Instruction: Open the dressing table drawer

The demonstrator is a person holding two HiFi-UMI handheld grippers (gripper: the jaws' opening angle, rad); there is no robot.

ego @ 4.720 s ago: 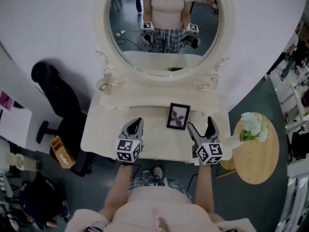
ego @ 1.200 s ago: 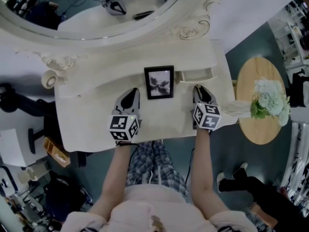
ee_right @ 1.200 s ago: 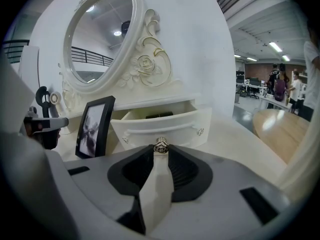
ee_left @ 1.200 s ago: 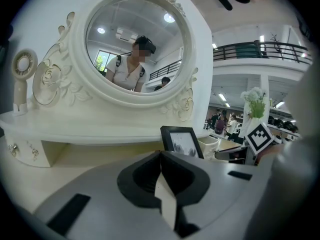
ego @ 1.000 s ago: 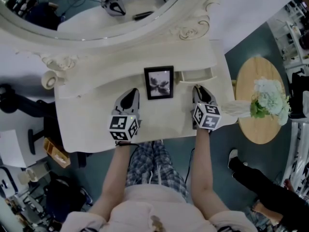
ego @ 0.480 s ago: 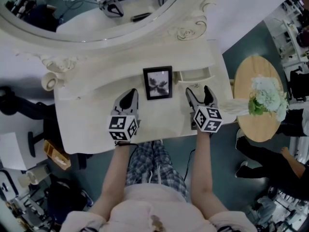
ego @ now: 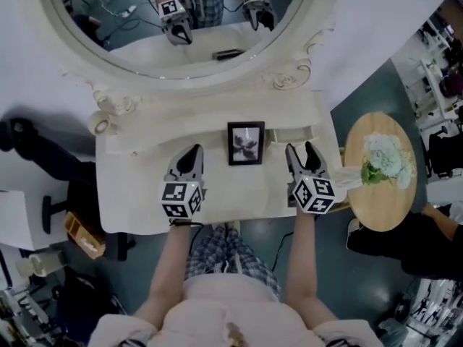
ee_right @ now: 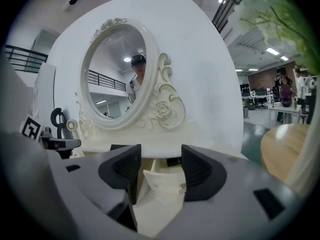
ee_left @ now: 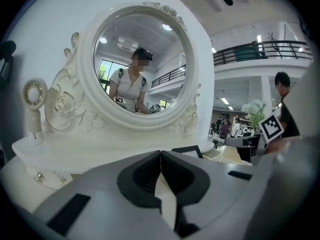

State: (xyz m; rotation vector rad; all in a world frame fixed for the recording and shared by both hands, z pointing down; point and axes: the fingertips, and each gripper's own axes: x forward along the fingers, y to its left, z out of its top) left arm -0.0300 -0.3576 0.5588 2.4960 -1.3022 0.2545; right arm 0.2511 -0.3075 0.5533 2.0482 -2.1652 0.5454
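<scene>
My right tongs point(ego: 301, 150) hang above the dressing table point(ego: 137, 201), jaws apart and closing, with nothing pinched between them. Looking along them, I see the drawer point(ee_right: 162, 180) framed in the gap, just ahead and a little below the tips. It already stands pulled out of its slot under the mirror shelf, its small knob point(ee_right: 183, 188) on the face turned to me. Its front runs crosswise to my tongs, and its slide line runs straight toward me. My left tongs point(ego: 192, 152) are pressed together and empty, on the far side of the picture frame point(ego: 246, 143) from the drawer. So the right hand is clearly the nearer one. If it needs more travel, I reckon that means dropping onto the knob and pulling straight back.
</scene>
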